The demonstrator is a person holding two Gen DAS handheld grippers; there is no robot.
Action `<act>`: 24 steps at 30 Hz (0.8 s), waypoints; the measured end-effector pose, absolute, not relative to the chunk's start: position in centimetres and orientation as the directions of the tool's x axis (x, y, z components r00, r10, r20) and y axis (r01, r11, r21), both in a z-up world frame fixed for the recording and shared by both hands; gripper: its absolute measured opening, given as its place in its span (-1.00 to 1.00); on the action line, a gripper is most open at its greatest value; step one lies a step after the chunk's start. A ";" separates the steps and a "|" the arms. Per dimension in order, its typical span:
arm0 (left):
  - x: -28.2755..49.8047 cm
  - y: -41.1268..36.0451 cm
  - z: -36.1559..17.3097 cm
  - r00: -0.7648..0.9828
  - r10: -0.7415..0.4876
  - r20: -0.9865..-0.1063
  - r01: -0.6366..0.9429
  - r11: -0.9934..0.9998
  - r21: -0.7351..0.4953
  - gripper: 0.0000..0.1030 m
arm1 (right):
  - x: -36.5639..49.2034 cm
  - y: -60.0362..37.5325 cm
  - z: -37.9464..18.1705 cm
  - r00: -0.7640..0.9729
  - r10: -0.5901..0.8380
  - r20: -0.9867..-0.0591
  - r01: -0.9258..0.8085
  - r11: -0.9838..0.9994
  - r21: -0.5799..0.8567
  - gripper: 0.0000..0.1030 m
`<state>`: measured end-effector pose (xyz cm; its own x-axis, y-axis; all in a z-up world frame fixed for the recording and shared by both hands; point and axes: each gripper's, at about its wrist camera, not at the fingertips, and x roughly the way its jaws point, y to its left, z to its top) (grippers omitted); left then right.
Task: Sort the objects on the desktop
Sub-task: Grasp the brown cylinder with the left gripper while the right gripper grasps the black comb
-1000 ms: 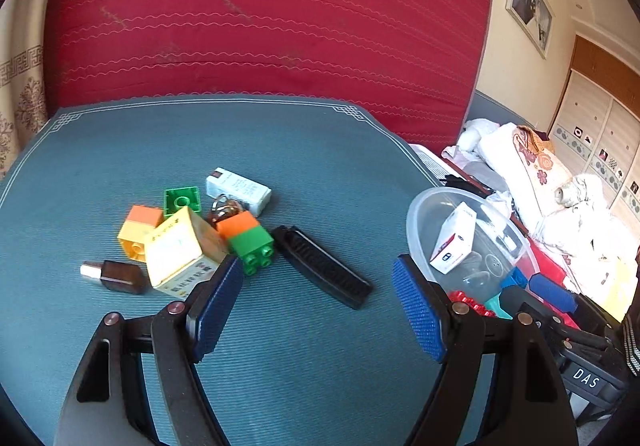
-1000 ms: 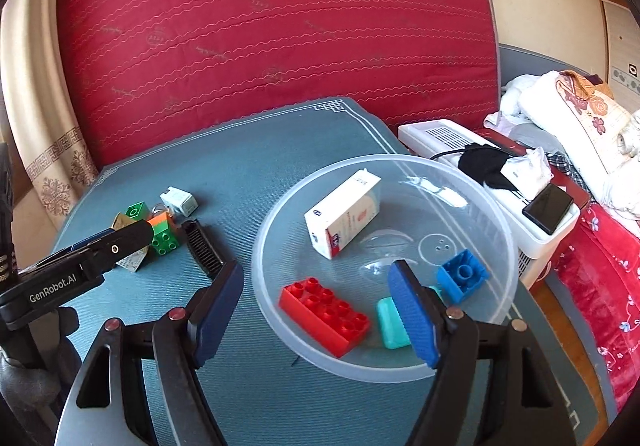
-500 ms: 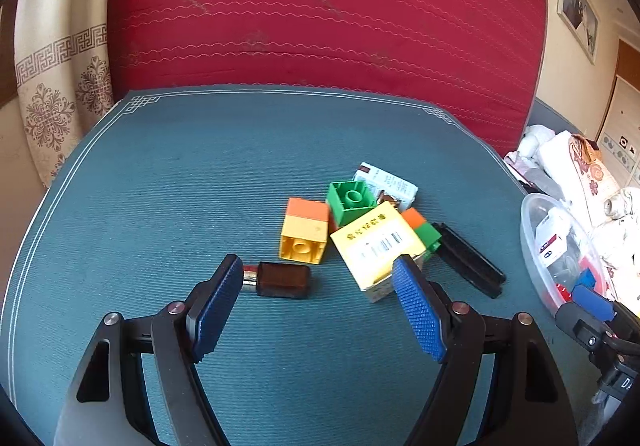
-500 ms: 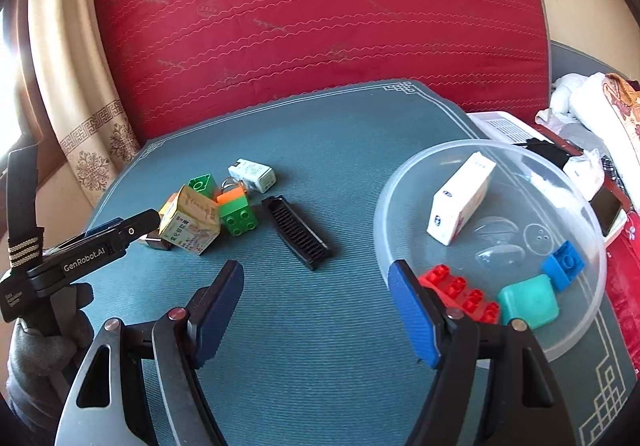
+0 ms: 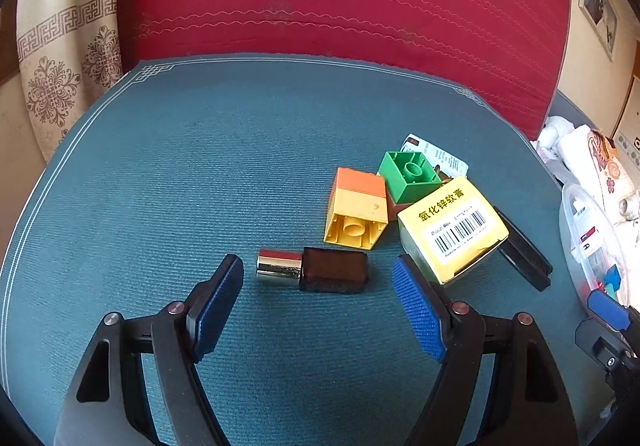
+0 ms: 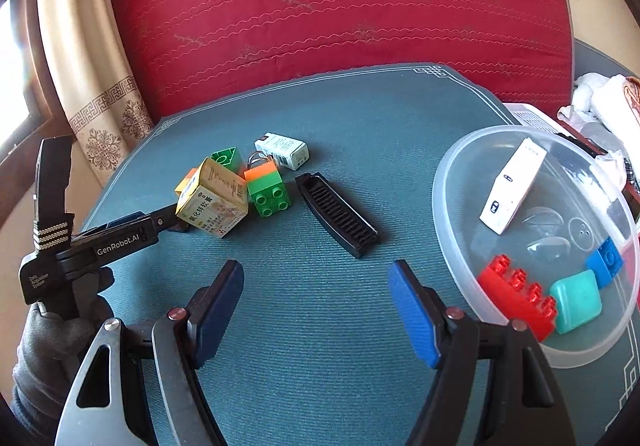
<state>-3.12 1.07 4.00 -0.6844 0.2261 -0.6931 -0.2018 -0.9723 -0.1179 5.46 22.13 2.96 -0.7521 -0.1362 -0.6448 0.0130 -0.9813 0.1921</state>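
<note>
Left claw [image 5: 318, 276] released, pads either side of brown bottle [image 5: 314, 271] lying on tabletop [image 5: 200, 174] — not touching it. Yellow brick [image 5: 357, 208] and yellow box [image 5: 454, 228] just behind bottle. Right claw [image 6: 316, 296] released, empty — near clear bowl [image 6: 456, 182] holding red brick [image 6: 518, 294], white box [image 6: 512, 186].

The left gripper [image 5: 318, 286] fills the lower frame, its blue pads [image 5: 418, 316] spread wide. Between their tips a brown bottle [image 5: 334, 274] with a silver cap [image 5: 279, 264] lies on the teal mat [image 5: 200, 174]. To the right of centre sit a yellow-orange block [image 5: 358, 208], a green block [image 5: 410, 176] and a yellow carton [image 5: 454, 228].
</note>
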 end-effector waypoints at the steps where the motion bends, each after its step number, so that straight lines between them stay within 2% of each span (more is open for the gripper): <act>1: -3.3 1.2 3.9 -0.681 0.222 -0.697 -0.201 -0.973 -0.113 0.55 | 5.3 22.1 2.8 -0.750 -0.137 -0.648 0.014 -0.981 0.192 0.52; 9: -4.2 2.1 3.1 -0.650 0.171 -0.740 -0.193 -0.980 -0.057 0.55 | 4.2 21.5 2.2 -0.735 -0.150 -0.662 0.034 -0.982 0.184 0.52; 10: -4.2 2.2 3.0 -0.652 0.164 -0.740 -0.193 -0.980 -0.047 0.51 | 4.1 21.4 2.2 -0.734 -0.152 -0.662 0.039 -0.982 0.182 0.52; 11: -4.2 2.2 3.1 -0.657 0.162 -0.736 -0.193 -0.980 -0.044 0.25 | 4.0 21.4 2.2 -0.732 -0.157 -0.663 0.045 -0.982 0.183 0.52; 12: -4.1 2.1 3.1 -0.661 0.163 -0.732 -0.191 -0.980 -0.045 0.24 | 3.9 21.3 2.3 -0.730 -0.164 -0.664 0.051 -0.981 0.186 0.52; 21: -2.0 1.4 3.9 -0.691 0.195 -0.696 -0.197 -0.977 -0.077 0.23 | 2.3 21.0 2.8 -0.727 -0.176 -0.664 0.074 -0.981 0.178 0.52; 22: -1.8 1.4 3.9 -0.695 0.195 -0.692 -0.196 -0.978 -0.078 0.23 | 2.1 21.0 2.7 -0.727 -0.173 -0.665 0.073 -0.982 0.176 0.49; 24: -1.3 1.3 4.0 -0.702 0.194 -0.685 -0.192 -0.978 -0.081 0.23 | 1.4 20.8 2.5 -0.717 -0.171 -0.676 0.079 -0.983 0.165 0.21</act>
<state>-1.29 1.31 4.04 -0.7019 0.1944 -0.6852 -0.1917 -0.9781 -0.0811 1.42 20.80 2.47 -0.7168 -0.1712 -0.6759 0.0793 -0.9831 0.1650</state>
